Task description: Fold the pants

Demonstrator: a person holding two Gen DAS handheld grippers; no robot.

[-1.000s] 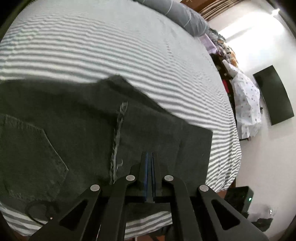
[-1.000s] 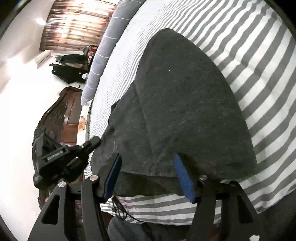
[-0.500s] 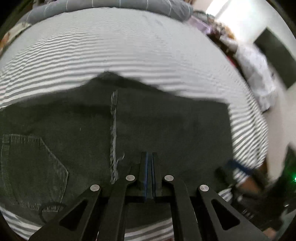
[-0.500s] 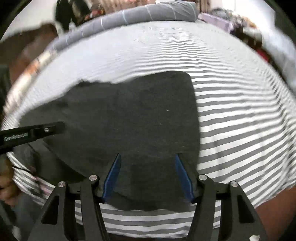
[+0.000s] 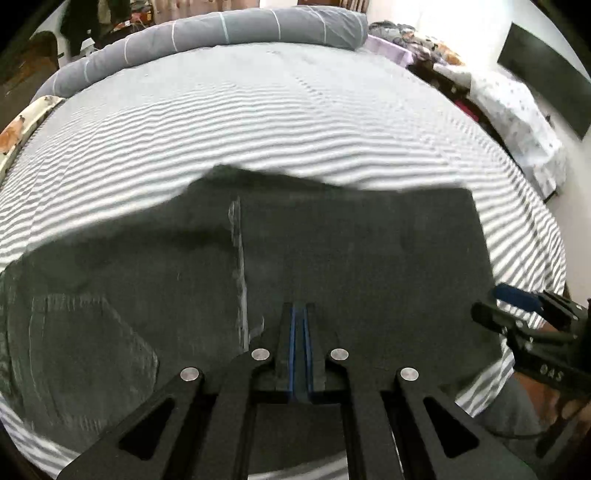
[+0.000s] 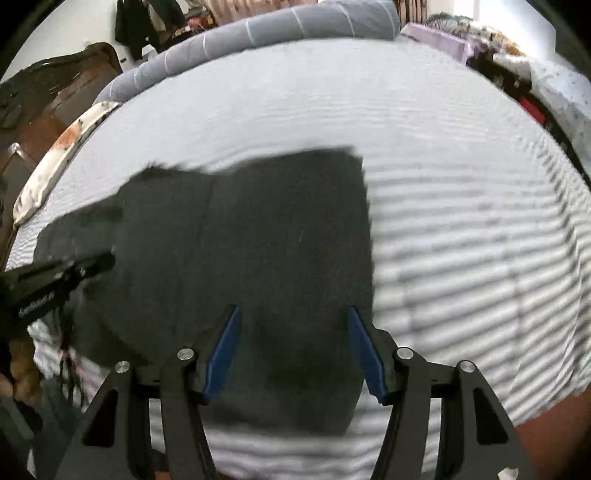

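Bed (image 5: pixel 295 122) with grey-striped sheet fills both views, grey bolster (image 5: pixel 207 33) along far edge. Dark pants (image 5: pixel 351 258) lie folded flat on sheet near front edge — back pocket (image 5: pixel 88 354) at left, frayed hem (image 5: pixel 238 266) across middle. Left claw (image 5: pixel 299 314) closed, nothing between pads, over pants. Right claw (image 6: pixel 293 321) open above pants' right part — empty.

A home bedroom: striped bed (image 5: pixel 295 110), grey bolster (image 5: pixel 229 29), wooden headboard (image 6: pixel 62 92).
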